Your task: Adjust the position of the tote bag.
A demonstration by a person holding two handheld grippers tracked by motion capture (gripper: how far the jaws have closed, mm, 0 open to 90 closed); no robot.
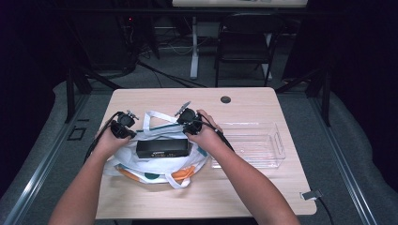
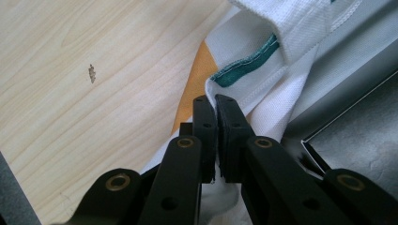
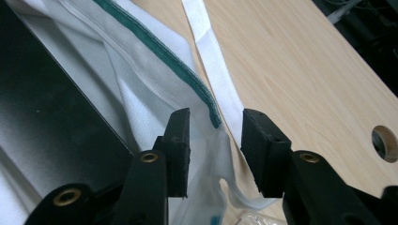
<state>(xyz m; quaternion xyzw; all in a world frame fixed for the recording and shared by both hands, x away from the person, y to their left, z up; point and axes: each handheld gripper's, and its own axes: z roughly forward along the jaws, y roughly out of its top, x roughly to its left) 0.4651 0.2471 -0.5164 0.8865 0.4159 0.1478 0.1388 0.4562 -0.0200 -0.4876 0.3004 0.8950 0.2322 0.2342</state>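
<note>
A light wooden table takes up the middle of the high view, with a round cable hole near its upper edge. At right of centre lies a clear plastic bin. Left of it, at the centre of the frame, spreads a white fabric bag with green trim and orange patches, and a black box sits in its open mouth. Pale markings run along the box's front face, too small to read.

The left gripper stands at the bag's left rim. In the left gripper view its jaws are pressed together in the lower middle of the frame, pinching the white edge of the bag just below the green stitching.

The right gripper stands at the bag's upper right rim. In the right gripper view its jaws stand apart at lower centre; the bag's rim runs between them, the pads not pressing on it. A white handle strap lies across the table beyond.
</note>
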